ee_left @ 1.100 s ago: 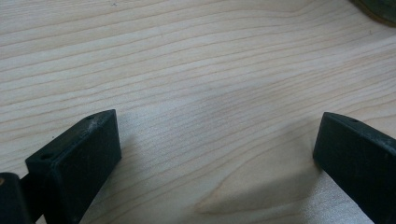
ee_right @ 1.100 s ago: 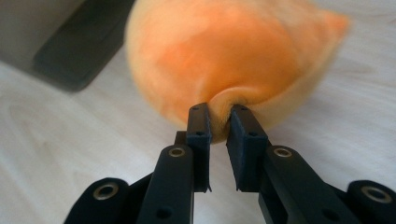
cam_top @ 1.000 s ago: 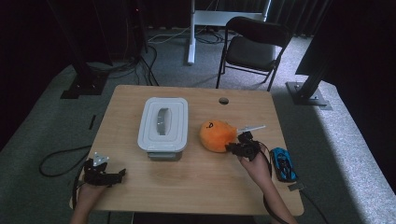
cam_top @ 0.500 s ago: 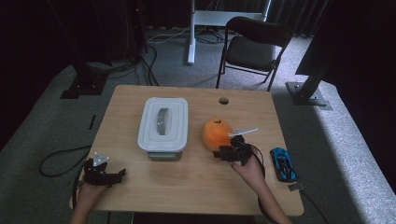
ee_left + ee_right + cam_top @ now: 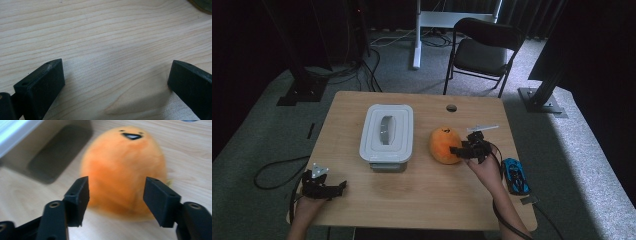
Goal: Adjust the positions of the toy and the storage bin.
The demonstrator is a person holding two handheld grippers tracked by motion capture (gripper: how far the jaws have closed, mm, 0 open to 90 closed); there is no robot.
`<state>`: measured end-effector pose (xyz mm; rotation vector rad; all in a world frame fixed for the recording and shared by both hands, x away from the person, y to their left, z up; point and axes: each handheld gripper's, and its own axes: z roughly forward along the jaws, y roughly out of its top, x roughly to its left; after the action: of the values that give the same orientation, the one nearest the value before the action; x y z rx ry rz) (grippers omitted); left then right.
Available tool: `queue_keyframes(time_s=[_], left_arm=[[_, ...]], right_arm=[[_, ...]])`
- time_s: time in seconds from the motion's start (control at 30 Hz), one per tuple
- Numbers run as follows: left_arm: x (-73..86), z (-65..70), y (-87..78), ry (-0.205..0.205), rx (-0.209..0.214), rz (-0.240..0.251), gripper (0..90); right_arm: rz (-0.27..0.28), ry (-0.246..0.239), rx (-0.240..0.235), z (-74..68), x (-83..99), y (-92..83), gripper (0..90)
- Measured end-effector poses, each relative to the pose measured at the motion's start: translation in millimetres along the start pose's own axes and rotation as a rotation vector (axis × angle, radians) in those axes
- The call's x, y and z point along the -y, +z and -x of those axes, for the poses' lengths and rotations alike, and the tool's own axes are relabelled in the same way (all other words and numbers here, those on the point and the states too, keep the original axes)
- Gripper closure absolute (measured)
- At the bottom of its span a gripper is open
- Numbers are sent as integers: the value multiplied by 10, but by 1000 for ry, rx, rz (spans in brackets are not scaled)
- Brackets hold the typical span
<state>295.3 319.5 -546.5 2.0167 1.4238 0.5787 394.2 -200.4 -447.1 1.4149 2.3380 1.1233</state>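
Orange plush toy point(image 5: 444, 145) sits on the bench point(image 5: 427, 200) just right of the white lidded box point(image 5: 387, 134); right hand-held gripper point(image 5: 460, 150), jaws apart, faces it; left hand-held gripper point(image 5: 332, 186) likewise gapes, idle; soft fur might slip free

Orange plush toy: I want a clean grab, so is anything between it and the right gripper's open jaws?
Nothing visible. The right gripper faces the orange plush toy directly, with bare table beneath.
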Motion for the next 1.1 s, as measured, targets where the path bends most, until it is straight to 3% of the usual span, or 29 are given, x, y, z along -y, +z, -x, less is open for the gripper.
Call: queue_keyframes(time_s=[0.2, 0.27, 0.3, 0.37, 0.43, 0.47, 0.5, 0.57, 0.73, 0.83, 0.97, 1.03, 1.1], left_arm=[[0, 0, 0, 0, 0, 0, 12], [0, 0, 0, 0, 0, 0, 12], [0, 0, 0, 0, 0, 0, 12], [0, 0, 0, 0, 0, 0, 12], [0, 0, 0, 0, 0, 0, 12], [0, 0, 0, 1, 0, 0, 12], [0, 0, 0, 1, 0, 0, 12], [0, 0, 0, 0, 0, 0, 12], [0, 0, 0, 0, 0, 0, 12], [-2, 1, 4, -3, -2, 1, 12], [-3, 1, 4, -3, -2, 1, 12], [-3, 1, 4, -3, -2, 1, 12], [-2, 1, 4, -3, -2, 1, 12]], right_arm=[[-36, -11, 1, 30, -86, 177, 342], [-117, -64, -1, -27, -65, 379, 311], [-117, -64, -1, -27, -65, 379, 311], [-91, -50, 2, -21, -39, 404, 323], [-70, -3, -16, 37, -19, 409, 327], [-45, 63, -49, 113, 18, 404, 327], [-45, 63, -49, 113, 18, 404, 327], [-27, 48, -58, 136, 53, 411, 288], [-49, -4, -74, 88, 58, 442, 182], [-84, -55, -6, -66, 34, 530, 145], [-89, -72, 32, -147, 11, 589, 177], [-90, -111, 50, -195, 4, 599, 295], [-68, -116, 59, -196, 19, 563, 493]])
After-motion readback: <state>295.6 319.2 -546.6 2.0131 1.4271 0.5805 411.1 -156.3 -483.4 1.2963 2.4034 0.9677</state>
